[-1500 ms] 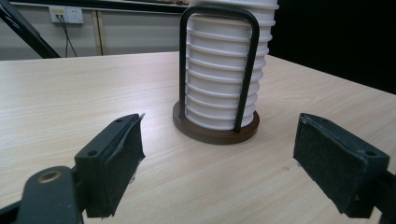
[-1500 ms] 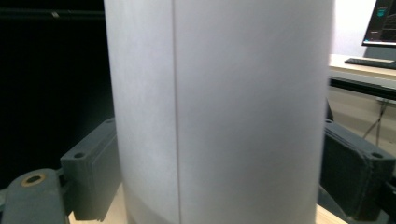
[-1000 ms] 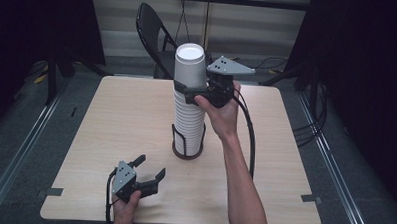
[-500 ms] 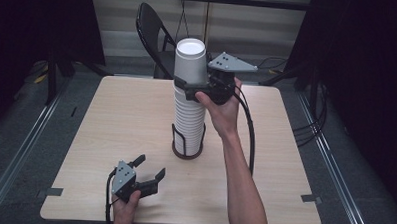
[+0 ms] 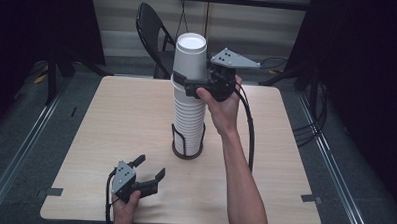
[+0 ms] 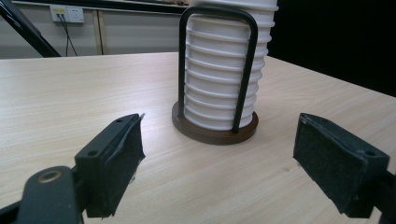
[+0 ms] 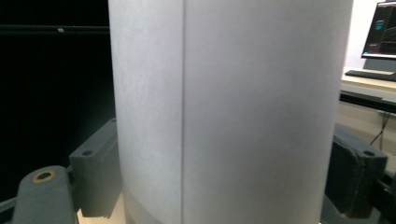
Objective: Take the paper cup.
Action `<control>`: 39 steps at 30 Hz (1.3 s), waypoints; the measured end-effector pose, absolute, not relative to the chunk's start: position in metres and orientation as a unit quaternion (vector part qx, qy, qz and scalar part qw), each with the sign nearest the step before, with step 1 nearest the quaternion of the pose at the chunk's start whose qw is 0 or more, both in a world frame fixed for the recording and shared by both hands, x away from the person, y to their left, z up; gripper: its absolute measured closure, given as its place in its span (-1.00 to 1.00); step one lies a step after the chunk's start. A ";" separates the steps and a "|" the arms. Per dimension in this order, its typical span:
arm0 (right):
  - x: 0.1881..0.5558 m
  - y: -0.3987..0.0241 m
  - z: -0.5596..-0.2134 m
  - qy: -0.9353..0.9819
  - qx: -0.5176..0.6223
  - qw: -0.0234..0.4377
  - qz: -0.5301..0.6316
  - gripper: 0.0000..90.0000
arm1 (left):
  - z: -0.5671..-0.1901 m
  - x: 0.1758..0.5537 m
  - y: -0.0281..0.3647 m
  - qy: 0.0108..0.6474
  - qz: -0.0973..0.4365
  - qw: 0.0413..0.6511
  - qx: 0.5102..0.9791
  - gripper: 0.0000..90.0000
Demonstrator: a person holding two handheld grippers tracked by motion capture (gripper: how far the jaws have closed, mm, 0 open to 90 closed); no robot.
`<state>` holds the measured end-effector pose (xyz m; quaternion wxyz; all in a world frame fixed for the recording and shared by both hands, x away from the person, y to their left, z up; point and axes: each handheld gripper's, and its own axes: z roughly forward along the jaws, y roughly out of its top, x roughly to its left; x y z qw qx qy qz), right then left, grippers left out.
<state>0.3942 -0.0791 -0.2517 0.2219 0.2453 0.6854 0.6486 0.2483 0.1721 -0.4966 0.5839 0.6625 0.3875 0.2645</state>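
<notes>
A: Where is the top paper cup [image 5: 190,54] seen?

B: It is held upside down at the head of the stack of paper cups [image 5: 189,116], its white base turned upward. It is clamped between the jaws of the right gripper [image 5: 195,84], whose pads [image 7: 95,170] are pressed against either side of its wall in the right gripper view. Whether it is lifted clear of the cup below cannot be told.

A: And the stack itself?

B: It is kept upright in a black wire cup holder [image 6: 215,70] on a round brown base [image 6: 215,133], set near the middle of the wooden table [image 5: 111,119].

A: How is the left gripper [image 5: 147,172] placed?

B: It is rested low at the near edge of the table, well apart from the holder, with its jaws spread wide and nothing between them. In the left gripper view it is pointed toward the holder's base.
</notes>
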 end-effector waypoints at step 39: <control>0.387 -0.090 -0.212 0.642 0.242 0.212 0.696 -0.67 | -0.497 0.249 0.173 0.388 0.260 0.586 0.662 -0.65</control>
